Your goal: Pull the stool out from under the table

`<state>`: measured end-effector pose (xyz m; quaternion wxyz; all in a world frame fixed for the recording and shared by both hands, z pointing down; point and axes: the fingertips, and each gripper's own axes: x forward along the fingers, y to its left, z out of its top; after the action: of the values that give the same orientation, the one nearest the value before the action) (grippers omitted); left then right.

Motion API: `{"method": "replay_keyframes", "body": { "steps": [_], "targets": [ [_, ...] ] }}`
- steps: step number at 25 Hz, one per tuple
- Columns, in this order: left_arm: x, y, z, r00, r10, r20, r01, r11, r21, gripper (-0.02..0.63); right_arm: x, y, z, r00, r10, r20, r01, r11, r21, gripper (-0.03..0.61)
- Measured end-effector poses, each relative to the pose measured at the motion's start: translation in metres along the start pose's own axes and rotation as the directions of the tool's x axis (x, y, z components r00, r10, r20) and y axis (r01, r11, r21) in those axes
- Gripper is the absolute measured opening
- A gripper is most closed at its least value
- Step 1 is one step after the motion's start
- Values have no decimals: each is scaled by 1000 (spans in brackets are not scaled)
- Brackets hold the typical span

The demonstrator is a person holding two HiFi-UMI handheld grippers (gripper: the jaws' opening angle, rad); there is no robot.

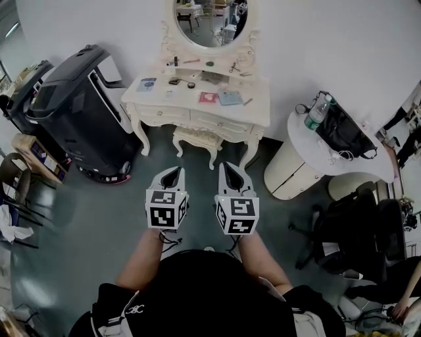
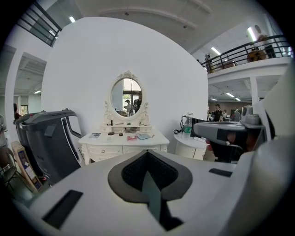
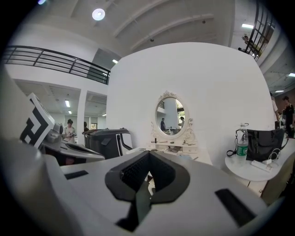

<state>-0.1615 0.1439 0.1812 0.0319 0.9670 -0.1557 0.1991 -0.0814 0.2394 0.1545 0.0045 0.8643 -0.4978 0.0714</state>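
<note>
A white carved stool (image 1: 197, 139) is tucked under the front of the white dressing table (image 1: 176, 97), which stands against the wall below an oval mirror (image 1: 210, 20). My left gripper (image 1: 175, 171) and right gripper (image 1: 227, 168) hover side by side above the floor, a short way in front of the stool and touching nothing. Both are shut and hold nothing. In the left gripper view the closed left gripper (image 2: 147, 153) points at the dressing table (image 2: 123, 138) and hides the stool. In the right gripper view the right gripper (image 3: 148, 153) is also closed.
A large black machine (image 1: 79, 112) stands left of the table. On the right, a round white side table (image 1: 299, 168) carries a black bag (image 1: 342, 128) and a green bottle (image 1: 317, 113). A black office chair (image 1: 355, 230) is near right, a chair (image 1: 16, 187) far left.
</note>
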Motion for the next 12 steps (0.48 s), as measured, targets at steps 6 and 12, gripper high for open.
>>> {"method": "replay_keyframes", "body": {
  "steps": [6, 12],
  "targets": [
    [36, -13, 3, 1000, -3, -12, 3, 1000, -2, 2, 17, -38, -6, 1000, -12, -15, 13, 1000, 9, 6],
    [61, -8, 5, 1000, -8, -26, 8, 1000, -16, 2, 37, -49, -13, 999, -10, -47, 10, 1000, 1, 6]
  ]
}}
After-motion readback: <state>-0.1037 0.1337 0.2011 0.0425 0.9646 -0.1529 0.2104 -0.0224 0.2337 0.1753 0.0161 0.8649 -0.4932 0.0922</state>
